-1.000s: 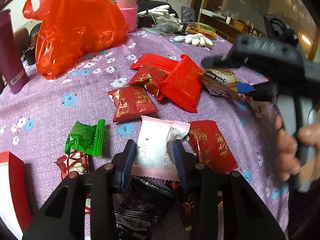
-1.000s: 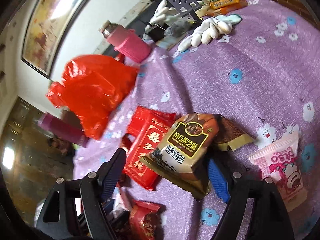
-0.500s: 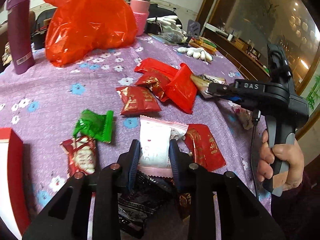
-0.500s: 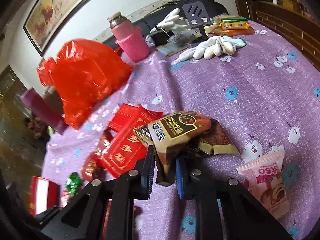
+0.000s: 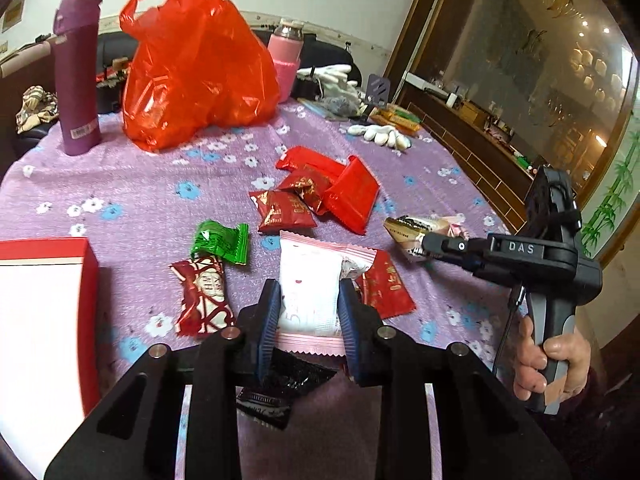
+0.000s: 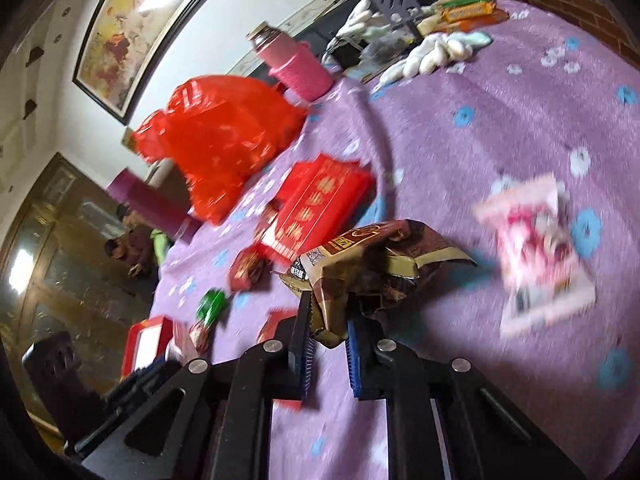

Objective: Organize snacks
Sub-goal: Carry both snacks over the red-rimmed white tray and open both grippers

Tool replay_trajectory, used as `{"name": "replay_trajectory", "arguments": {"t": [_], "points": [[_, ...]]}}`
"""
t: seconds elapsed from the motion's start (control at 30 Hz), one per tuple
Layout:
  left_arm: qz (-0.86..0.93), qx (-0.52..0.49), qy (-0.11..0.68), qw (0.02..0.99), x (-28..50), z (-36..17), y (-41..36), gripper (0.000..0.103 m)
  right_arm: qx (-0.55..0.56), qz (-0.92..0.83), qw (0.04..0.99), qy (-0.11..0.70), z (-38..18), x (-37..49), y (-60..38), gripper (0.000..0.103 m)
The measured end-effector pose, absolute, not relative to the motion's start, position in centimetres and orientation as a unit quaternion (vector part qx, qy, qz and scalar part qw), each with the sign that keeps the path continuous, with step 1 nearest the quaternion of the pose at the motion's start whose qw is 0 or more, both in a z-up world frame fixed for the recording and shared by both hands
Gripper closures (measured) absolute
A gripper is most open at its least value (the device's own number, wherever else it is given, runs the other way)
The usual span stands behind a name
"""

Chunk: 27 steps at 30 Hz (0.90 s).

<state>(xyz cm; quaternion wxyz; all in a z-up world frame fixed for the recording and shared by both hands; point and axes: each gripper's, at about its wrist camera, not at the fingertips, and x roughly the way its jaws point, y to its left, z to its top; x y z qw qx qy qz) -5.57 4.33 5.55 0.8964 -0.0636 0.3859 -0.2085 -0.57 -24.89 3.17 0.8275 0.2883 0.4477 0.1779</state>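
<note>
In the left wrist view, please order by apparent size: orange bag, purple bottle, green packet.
1. Orange bag
2. Purple bottle
3. Green packet

The green packet lies nearer the camera and looks smallest anyway, so the order is safe.

Snack layout on the tabletop (image 5: 132, 184)

In the left wrist view, the plastic bag (image 5: 196, 68) stands at the far side, with one bottle (image 5: 76, 76) to its left and another bottle (image 5: 285, 60) behind its right edge. A cluster of packets (image 5: 320, 196) lies mid-table. Nearer, a twisted-end candy (image 5: 220, 242) lies just behind a wrapped bar (image 5: 204, 300). The box (image 5: 44, 312) sits at the left edge. Gloves (image 5: 380, 136) lie far right.
</note>
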Motion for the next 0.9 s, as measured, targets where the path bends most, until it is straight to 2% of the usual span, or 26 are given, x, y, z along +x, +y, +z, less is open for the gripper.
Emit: {"name": "replay_trajectory", "arguments": {"t": [0.33, 0.63, 0.9], "points": [[-0.182, -0.086, 0.353, 0.914, -9.3, 7.9, 8.3, 0.076, 0.333, 0.271, 0.795, 0.429, 5.4, -3.0, -22.1, 0.089], [-0.102, -0.102, 0.334, 0.931, -12.9, 8.7, 15.7, 0.076, 0.272, 0.357, 0.779, 0.438, 7.7, -4.0, -12.0, 0.090], [-0.022, -0.127, 0.348, 0.929, -15.3, 6.4, 22.5, 0.076, 0.197, 0.430, 0.753, 0.458, 8.5, -6.1, -1.3, 0.090]]}}
